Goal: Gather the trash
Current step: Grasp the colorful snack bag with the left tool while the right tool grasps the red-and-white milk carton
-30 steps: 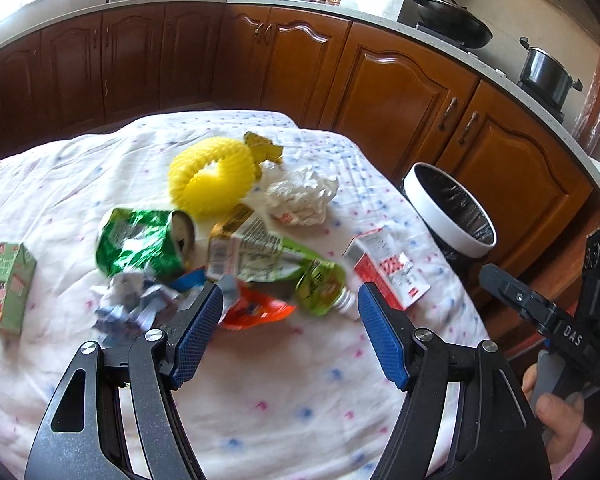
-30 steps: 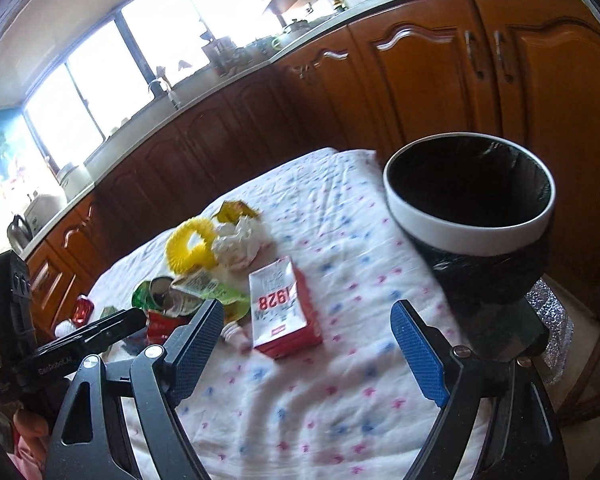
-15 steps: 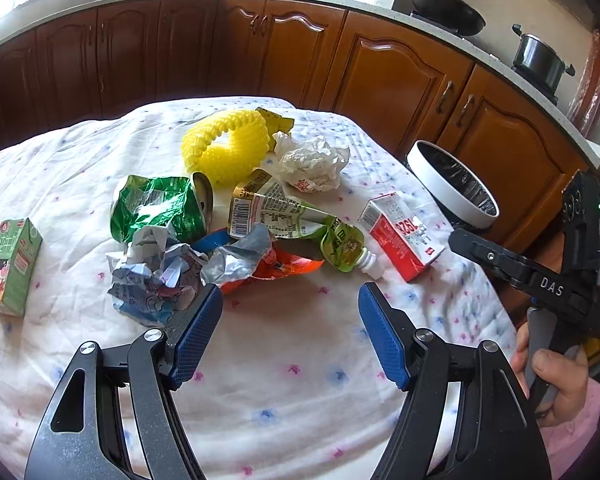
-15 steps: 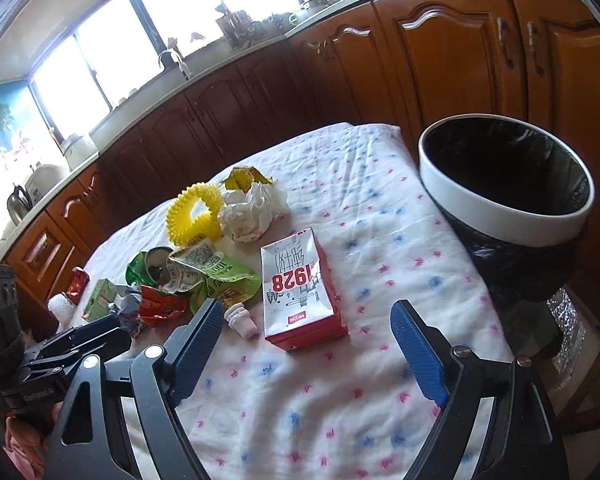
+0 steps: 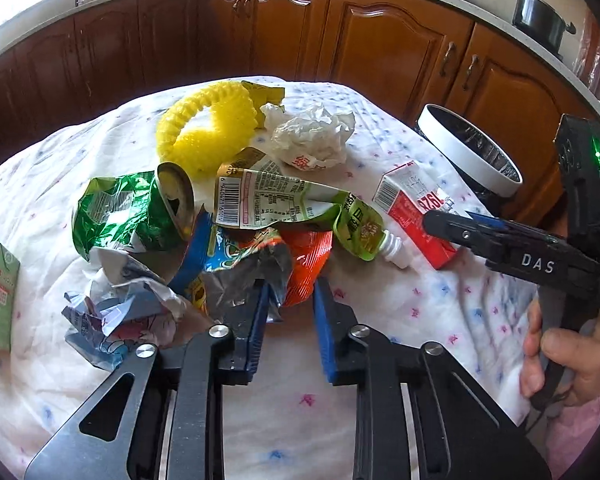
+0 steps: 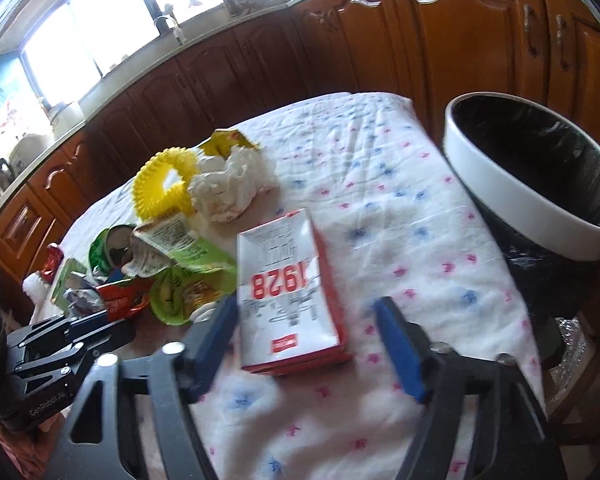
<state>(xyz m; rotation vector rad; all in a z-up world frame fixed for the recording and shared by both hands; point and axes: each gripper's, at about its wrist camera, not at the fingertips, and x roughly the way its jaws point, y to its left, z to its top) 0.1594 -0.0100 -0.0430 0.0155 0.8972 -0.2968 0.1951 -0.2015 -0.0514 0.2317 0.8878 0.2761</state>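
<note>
Now my left gripper [image 5: 288,300] has its jaws narrowed around the crinkled orange-and-silver foil wrapper [image 5: 296,268] in the heap; it is light, soft and slippery. My right gripper [image 6: 308,332] gapes half-open around the stiff red-and-white carton [image 6: 288,292], best squeezed across its flat sides.

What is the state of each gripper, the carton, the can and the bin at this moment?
left gripper: jaws nearly shut around the orange wrapper.
right gripper: open, straddling the red and white carton.
red and white carton: lying flat on the tablecloth.
green can: crushed, on its side.
white paper: crumpled.
bin: open, black liner; contents cannot be told.
</note>
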